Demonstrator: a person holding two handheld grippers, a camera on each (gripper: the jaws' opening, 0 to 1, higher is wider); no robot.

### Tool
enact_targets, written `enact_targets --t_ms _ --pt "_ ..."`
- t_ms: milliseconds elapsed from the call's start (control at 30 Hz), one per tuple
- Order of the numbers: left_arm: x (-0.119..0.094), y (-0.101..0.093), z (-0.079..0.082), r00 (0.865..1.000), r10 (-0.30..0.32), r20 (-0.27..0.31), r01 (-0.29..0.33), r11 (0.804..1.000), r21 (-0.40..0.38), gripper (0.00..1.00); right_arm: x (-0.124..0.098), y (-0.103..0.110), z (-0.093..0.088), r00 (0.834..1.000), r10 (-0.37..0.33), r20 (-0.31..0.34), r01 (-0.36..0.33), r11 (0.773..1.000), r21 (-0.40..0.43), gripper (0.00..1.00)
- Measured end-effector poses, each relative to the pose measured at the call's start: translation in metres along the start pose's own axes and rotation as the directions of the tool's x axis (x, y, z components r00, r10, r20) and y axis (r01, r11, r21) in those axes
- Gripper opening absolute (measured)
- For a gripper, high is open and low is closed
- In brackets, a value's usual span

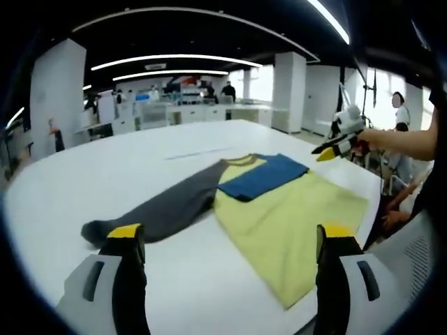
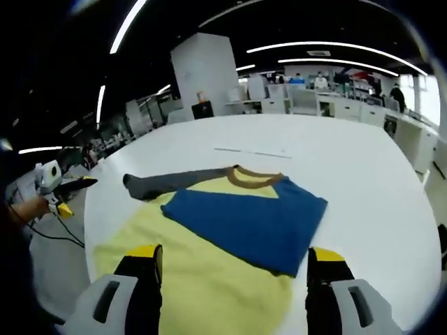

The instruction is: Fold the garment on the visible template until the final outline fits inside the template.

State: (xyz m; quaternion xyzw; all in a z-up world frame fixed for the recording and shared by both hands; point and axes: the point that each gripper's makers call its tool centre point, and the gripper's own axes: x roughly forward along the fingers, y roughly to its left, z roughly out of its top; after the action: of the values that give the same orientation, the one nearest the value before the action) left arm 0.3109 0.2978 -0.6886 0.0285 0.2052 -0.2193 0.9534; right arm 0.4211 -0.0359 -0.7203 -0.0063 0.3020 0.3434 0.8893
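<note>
A long-sleeved shirt lies flat on the white table (image 1: pixel 105 167). Its yellow body (image 1: pixel 293 223) spreads toward the table's edge, and the grey sleeve (image 1: pixel 160 213) stretches out sideways. The blue sleeve (image 1: pixel 265 174) is folded across the chest below the brown collar (image 2: pixel 251 178). In the right gripper view the blue sleeve (image 2: pixel 251 220) lies over the yellow body (image 2: pixel 209 286), with the grey sleeve (image 2: pixel 174 181) beyond. My left gripper (image 1: pixel 230 237) hovers open over the shirt's near side. My right gripper (image 2: pixel 234 258) is open above the yellow hem. Each gripper also appears off the table's edge in the other view, right gripper (image 1: pixel 328 150) and left gripper (image 2: pixel 73 195).
A faint thin line (image 2: pixel 255 152) marks the table beyond the collar. The table edge (image 1: pixel 374 209) runs close to the shirt's hem. A person's arm (image 1: pixel 405 139) reaches in there, and other people stand behind. Desks and columns (image 1: pixel 290 91) fill the room's back.
</note>
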Motion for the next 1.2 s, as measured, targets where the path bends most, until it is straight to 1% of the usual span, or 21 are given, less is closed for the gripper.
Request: enact_targets --t_ms 200,233,333,433,500,567,600,633,733,800,867,967,1000,1100,1133,1200 --pt "-0.005 0.030 0.001 0.997 0.078 0.017 -0.077 0.996 -0.050 0.99 -0.015 0.013 0.002 1.000 0.011 0.022 -0.011 1.000 -0.012 0.90" --pt "-0.005 0.032 0.001 0.996 0.085 0.019 -0.084 0.995 -0.054 0.99 -0.017 0.016 0.003 1.000 0.014 0.027 -0.013 1.000 -0.012 0.91" --pt "-0.006 0.051 -0.001 0.991 0.134 0.017 -0.131 0.986 -0.102 0.98 -0.023 0.021 0.006 0.999 0.014 0.042 -0.013 1.000 -0.008 0.91" --pt "-0.007 0.071 -0.003 0.981 0.194 0.020 -0.189 0.969 -0.157 0.96 -0.027 0.024 0.006 0.999 0.004 0.053 -0.003 1.000 -0.010 0.91" --pt "-0.008 0.085 -0.005 0.972 0.233 0.023 -0.224 0.954 -0.201 0.94 -0.030 0.026 0.006 0.998 -0.003 0.058 0.003 1.000 -0.011 0.90" --pt "-0.009 0.099 -0.007 0.961 0.277 0.027 -0.264 0.939 -0.221 0.93 -0.032 0.028 0.005 0.998 -0.009 0.068 0.009 1.000 -0.010 0.90" --pt "-0.010 0.106 -0.008 0.953 0.303 0.023 -0.291 0.931 -0.221 0.93 -0.033 0.029 0.005 0.997 -0.010 0.072 0.011 1.000 -0.006 0.89" --pt "-0.012 0.115 -0.010 0.941 0.337 0.017 -0.325 0.920 -0.219 0.93 -0.034 0.029 0.004 0.997 -0.013 0.076 0.012 1.000 0.003 0.88" --pt "-0.011 0.127 -0.013 0.931 0.364 0.011 -0.352 0.908 -0.227 0.89 -0.036 0.028 0.003 0.996 -0.023 0.081 0.021 1.000 0.020 0.86" --pt "-0.009 0.136 -0.017 0.922 0.388 -0.001 -0.378 0.899 -0.221 0.85 -0.038 0.026 0.001 0.997 -0.037 0.073 0.036 0.999 0.017 0.84" --pt "-0.006 0.142 -0.019 0.916 0.402 -0.006 -0.394 0.893 -0.217 0.83 -0.040 0.024 0.000 0.996 -0.049 0.072 0.048 0.999 0.012 0.84" --pt "-0.003 0.152 -0.026 0.900 0.435 -0.025 -0.429 0.876 -0.220 0.77 -0.043 0.022 0.001 0.995 -0.053 0.080 0.053 0.999 0.001 0.83" --pt "-0.001 0.155 -0.030 0.896 0.442 -0.033 -0.437 0.869 -0.233 0.74 -0.044 0.022 0.002 0.995 -0.052 0.082 0.052 0.999 -0.006 0.83" --pt "0.002 0.166 -0.042 0.877 0.474 -0.077 -0.476 0.839 -0.264 0.69 -0.046 0.023 0.004 0.995 -0.042 0.090 0.044 0.999 -0.029 0.86" --pt "0.004 0.174 -0.048 0.871 0.485 -0.085 -0.488 0.829 -0.272 0.68 -0.048 0.026 0.006 0.995 -0.034 0.097 0.038 0.999 -0.037 0.87" --pt "0.007 0.180 -0.052 0.862 0.498 -0.090 -0.501 0.814 -0.293 0.63 -0.050 0.031 0.008 0.994 -0.020 0.108 0.024 0.999 -0.037 0.89"
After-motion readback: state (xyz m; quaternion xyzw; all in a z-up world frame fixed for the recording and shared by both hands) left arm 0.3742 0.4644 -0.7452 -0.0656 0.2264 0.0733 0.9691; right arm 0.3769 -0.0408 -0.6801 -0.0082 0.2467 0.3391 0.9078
